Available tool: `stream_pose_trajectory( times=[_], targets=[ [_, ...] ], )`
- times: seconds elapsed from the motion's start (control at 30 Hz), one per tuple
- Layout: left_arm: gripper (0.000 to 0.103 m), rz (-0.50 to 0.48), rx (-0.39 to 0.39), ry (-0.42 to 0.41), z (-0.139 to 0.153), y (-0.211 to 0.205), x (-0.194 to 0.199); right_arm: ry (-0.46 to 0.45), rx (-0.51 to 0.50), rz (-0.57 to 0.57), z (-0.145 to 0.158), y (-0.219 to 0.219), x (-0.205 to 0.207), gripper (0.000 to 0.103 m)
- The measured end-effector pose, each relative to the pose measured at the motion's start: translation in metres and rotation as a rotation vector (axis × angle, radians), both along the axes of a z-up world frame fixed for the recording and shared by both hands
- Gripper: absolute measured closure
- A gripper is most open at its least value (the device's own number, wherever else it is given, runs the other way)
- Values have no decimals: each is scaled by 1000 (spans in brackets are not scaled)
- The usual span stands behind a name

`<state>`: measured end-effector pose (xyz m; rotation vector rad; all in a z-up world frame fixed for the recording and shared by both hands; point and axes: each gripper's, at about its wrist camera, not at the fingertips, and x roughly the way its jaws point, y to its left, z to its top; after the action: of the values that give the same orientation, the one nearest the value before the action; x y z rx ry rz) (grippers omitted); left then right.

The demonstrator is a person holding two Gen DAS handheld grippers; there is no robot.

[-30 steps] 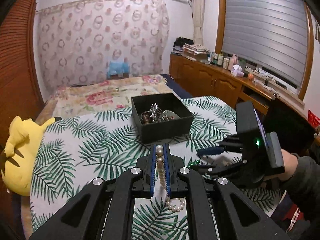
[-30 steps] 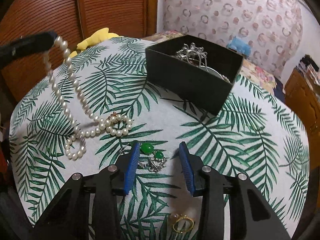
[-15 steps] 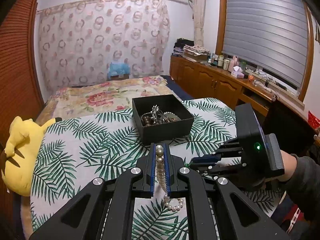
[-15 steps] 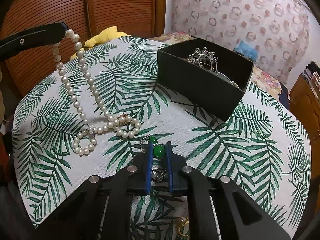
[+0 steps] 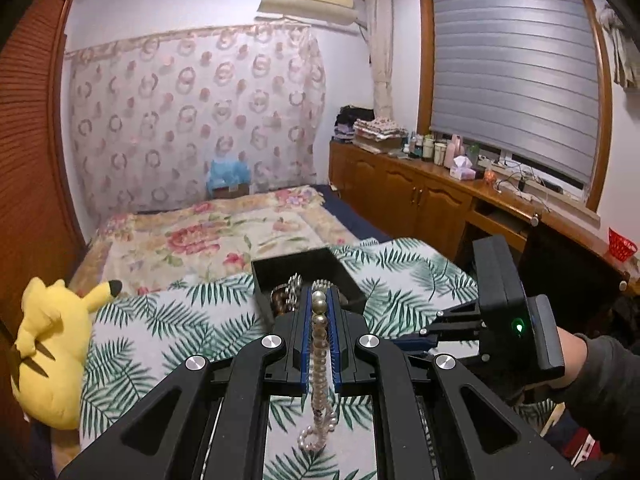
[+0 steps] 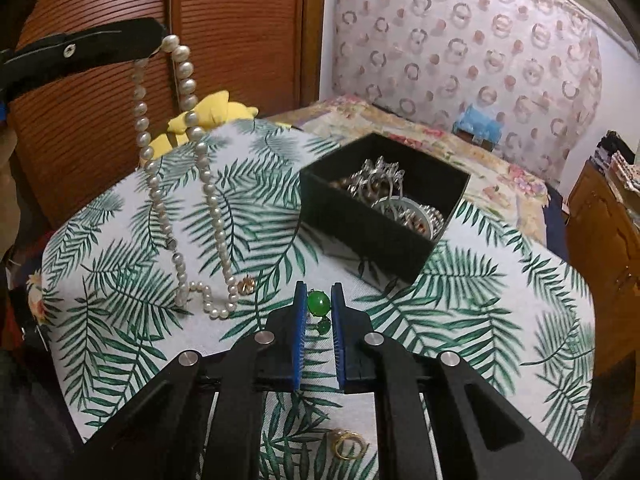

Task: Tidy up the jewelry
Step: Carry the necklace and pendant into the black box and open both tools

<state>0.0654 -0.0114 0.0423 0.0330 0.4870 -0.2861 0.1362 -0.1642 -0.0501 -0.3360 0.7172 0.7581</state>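
Pearl is what the left gripper (image 5: 319, 300) is clamped on: its blue pads are closed tight around the top of the pearl necklace (image 6: 188, 184), which hangs in two strands with its lower loop and a small gold clasp apparently trailing on the leaf-print cloth (image 6: 460, 312). The right gripper (image 6: 319, 308) has its jaws drawn in on the green pendant (image 6: 318, 303), a round glossy green stone with a smaller green bead below it, held just clear of the cloth. The risk I see is twofold. The stone is smooth and rounded and pinched only near the tips, so a jolt could squeeze it out forward. The long hanging strands could swing and catch the near wall of the black box (image 6: 360, 232) on the way over, tipping it or snagging on the tangle of silver pieces inside. The two grippers are close together, so the pearls might also brush the right one. A gold ring (image 6: 349, 443) lies on the cloth, near the lower edge of the right view, not yet collected.
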Motion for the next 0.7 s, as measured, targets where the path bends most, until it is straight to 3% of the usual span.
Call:
stream_pose_trajectory(
  times=[0.7],
  targets=[
    [96, 14, -1, -106, 61, -8, 41, -70, 96, -33, 57, -21, 33, 90]
  ],
)
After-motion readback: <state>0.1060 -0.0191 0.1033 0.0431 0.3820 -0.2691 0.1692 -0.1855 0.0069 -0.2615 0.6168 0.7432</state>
